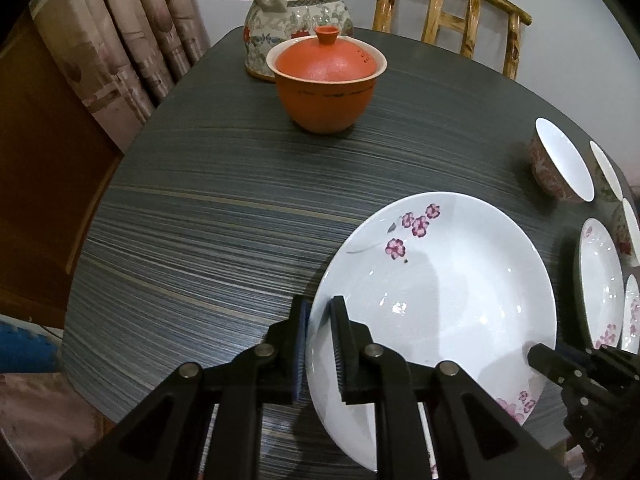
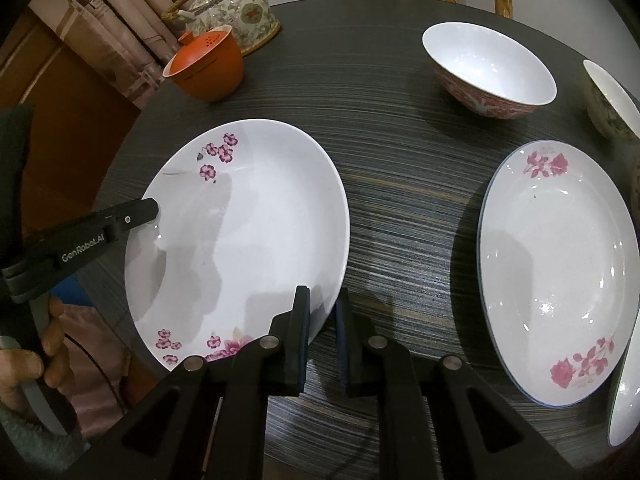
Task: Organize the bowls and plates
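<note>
On the desk point(image 2: 400, 168), a plate point(image 2: 248, 220) lay at the near left, with a second plate point(image 2: 556, 280) well apart to its right. A bowl point(image 2: 490, 68) stood behind the second plate. Far back on the left stood a lidded cup point(image 2: 208, 66), the teapot point(image 2: 236, 12) just behind it. A chair point(image 1: 448, 12) stood beyond the desk.

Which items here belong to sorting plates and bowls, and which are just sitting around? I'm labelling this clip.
Job: purple-flowered plate, held at opposite rims by left gripper and right gripper; pink-rose plate; pink-patterned bowl; green-patterned bowl.

Lying about: orange lidded cup; floral teapot; wooden chair.
</note>
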The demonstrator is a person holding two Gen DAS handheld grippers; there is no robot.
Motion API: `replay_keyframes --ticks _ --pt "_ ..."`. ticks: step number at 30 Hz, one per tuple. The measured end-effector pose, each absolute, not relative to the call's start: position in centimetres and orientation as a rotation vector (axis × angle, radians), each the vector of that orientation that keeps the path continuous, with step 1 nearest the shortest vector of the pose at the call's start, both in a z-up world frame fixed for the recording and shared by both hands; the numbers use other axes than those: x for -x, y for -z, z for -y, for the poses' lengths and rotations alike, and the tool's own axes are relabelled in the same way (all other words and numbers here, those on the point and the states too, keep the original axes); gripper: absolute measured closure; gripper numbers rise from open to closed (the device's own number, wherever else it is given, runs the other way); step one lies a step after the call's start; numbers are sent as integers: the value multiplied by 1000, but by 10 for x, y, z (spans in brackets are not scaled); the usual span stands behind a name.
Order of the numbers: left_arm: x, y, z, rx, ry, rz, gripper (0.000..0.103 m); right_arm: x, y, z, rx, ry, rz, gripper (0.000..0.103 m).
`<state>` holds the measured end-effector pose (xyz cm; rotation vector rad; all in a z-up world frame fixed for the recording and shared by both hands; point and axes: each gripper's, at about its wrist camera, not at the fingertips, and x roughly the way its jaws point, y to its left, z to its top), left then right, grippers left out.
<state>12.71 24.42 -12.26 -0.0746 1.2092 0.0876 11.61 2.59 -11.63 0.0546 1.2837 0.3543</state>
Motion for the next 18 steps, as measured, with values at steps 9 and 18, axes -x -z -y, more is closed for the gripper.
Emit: replay_keyframes --ticks 9,18 --pt "-126 118 -246 79 -107 -1204 88 -116 120 -26 -61 -346 -1299 79" --pt "-120 98 -244 16 -188 -1161 84 -113 111 -19 -50 -331 -1276 72"
